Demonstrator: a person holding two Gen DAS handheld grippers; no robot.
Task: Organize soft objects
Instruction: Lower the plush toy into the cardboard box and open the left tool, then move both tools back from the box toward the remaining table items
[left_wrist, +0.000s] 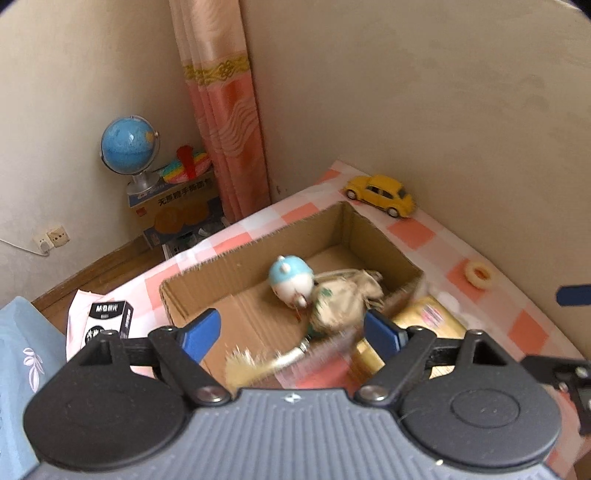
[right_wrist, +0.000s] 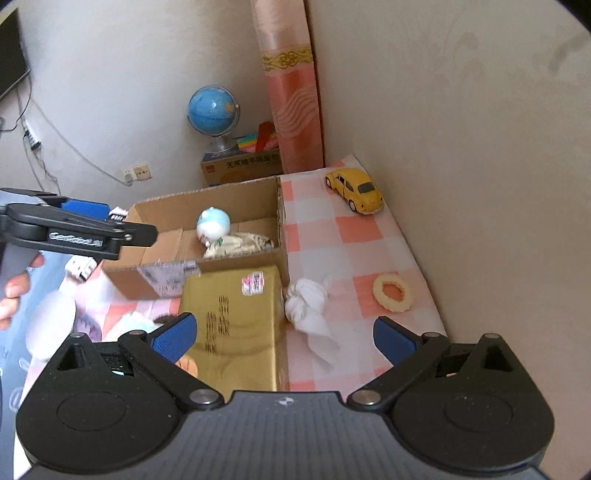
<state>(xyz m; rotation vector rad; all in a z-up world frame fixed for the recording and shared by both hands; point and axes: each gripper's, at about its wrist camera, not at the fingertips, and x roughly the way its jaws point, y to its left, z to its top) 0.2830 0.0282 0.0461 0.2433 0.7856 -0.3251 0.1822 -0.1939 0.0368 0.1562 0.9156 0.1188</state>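
My left gripper has its jaws spread wide, and its blue pads grip nothing. Seen from the right wrist view, this gripper enters from the left edge, raised and reaching to the right, with its black linkage in profile. My left hand wraps the handle below it; the bare fingers are curled and blurred. My right gripper is likewise wide open, blue pads set well apart, nothing between them, and it points forward and downward.
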